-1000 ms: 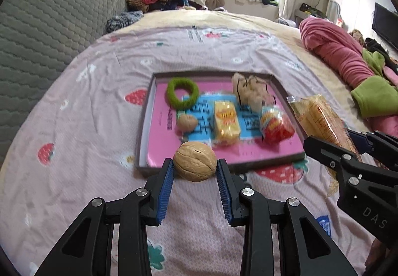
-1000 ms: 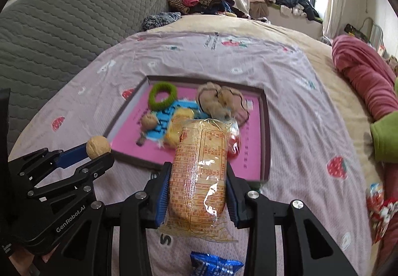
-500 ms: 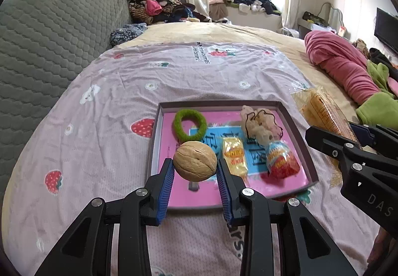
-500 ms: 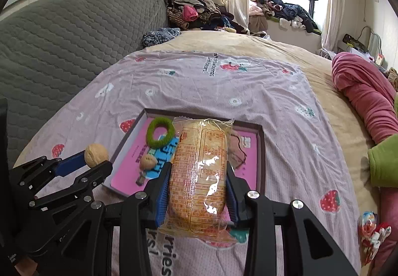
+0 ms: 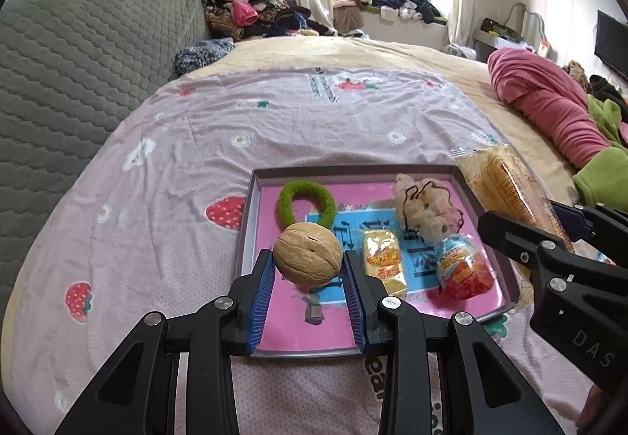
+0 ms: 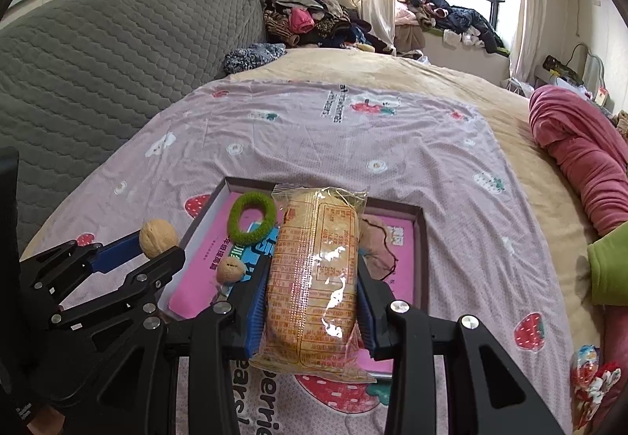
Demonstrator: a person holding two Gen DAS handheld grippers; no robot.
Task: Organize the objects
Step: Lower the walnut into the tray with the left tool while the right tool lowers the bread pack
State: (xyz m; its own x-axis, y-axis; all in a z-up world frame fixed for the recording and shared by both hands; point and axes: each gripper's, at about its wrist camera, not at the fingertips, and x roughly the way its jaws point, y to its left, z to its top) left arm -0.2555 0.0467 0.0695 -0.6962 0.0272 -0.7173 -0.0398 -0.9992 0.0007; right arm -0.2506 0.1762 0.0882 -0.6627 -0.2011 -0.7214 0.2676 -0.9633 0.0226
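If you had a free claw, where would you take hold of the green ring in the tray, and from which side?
Probably from above, pinching across one band of the green ring, with one finger dropping into its open centre. It lies flat in the tray, so the sides offer little. The far arc looks freest; the near arc is hidden behind the held walnut.

Walnut (image 5: 307, 253): tan, ridged shell, clamped between blue pads, held above near-left part of tray.
Wrapped bread (image 6: 312, 280): oblong loaf in clear printed wrapper, gripped lengthwise, held over tray.
Tray (image 5: 246, 223): shallow, grey rim, pink-and-blue printed floor, lying flat on strawberry-print sheet.
In tray: green fuzzy hair ring (image 5: 307, 199) far left; beige hair tie (image 5: 426, 209) far right; yellow snack packet (image 5: 383, 263) centre; red-and-blue snack packet (image 5: 463, 267) right; second, smaller walnut (image 6: 231, 270) near left.
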